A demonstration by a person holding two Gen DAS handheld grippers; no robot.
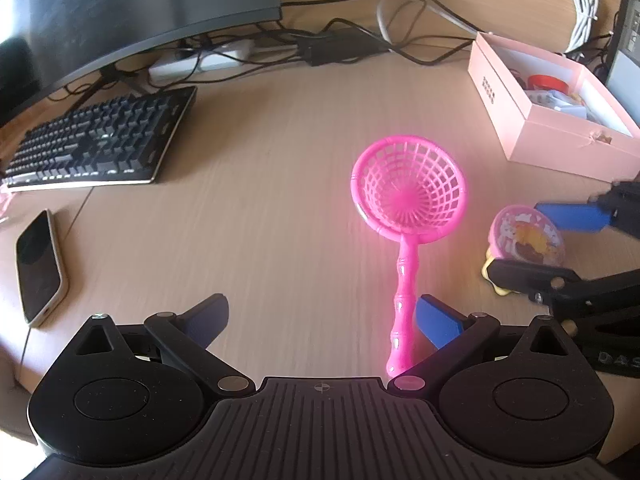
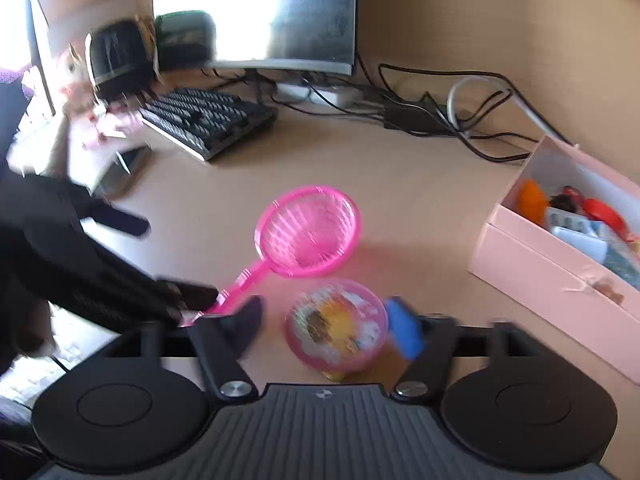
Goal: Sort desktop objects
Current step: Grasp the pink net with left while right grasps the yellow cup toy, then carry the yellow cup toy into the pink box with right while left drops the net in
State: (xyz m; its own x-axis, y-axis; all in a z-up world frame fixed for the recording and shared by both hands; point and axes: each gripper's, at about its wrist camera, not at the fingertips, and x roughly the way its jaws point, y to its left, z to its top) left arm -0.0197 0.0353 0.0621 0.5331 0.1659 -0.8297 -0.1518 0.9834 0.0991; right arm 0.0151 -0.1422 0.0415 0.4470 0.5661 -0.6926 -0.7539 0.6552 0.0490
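Note:
A pink plastic strainer (image 1: 410, 192) lies on the wooden desk (image 1: 260, 240), its handle pointing toward my left gripper (image 1: 322, 304). That gripper is open wide, and the handle end sits just inside its right blue pad (image 1: 438, 320), untouched on the other side. A round pink toy (image 2: 336, 328) with a cartoon picture rests on the desk between the fingers of my right gripper (image 2: 332, 328). Its blue pad (image 2: 404, 332) is at the toy's edge, and a gap shows by the black finger. The left wrist view shows this gripper (image 1: 516, 240) straddling the toy (image 1: 528, 236).
An open pink box (image 1: 556, 136) holding several small items stands at the right. A black keyboard (image 1: 100, 136), a monitor (image 1: 120, 12) and tangled cables (image 1: 340, 44) fill the back. A phone (image 1: 40, 268) lies at the left. A plush toy (image 2: 80, 88) sits far left.

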